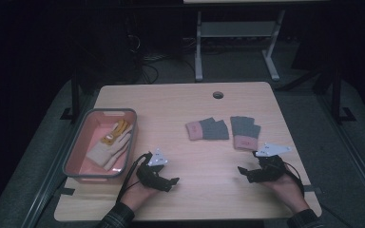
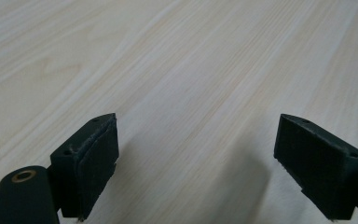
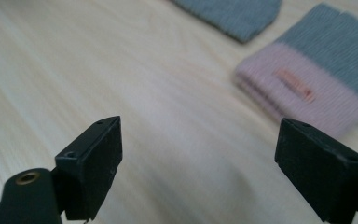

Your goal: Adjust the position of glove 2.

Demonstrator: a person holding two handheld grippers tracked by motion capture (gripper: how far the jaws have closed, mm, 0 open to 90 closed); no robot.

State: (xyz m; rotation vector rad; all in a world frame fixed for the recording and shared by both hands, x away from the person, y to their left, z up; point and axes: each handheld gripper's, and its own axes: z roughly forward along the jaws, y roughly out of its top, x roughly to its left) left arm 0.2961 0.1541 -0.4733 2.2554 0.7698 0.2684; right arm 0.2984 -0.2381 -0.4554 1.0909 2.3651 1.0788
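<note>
Both our grippers, left [image 1: 164, 176] and right [image 1: 253, 172], gape wide and empty, low in frame. Two grey-and-pink knit gloves [image 1: 207, 128] lie mid-table; cream gloves [image 1: 110, 144] already sit in the grey-rimmed pink bin [image 1: 75, 145].

Grey-and-pink gloves [image 1: 222, 128], pink bin [image 1: 81, 137]

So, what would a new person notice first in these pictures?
Probably the two grey gloves with pink cuffs, lying side by side in the middle of the table. Next, the tray at the left edge, with pale gloves inside. Near the front, the left gripper and right gripper rest with jaws open.
</note>
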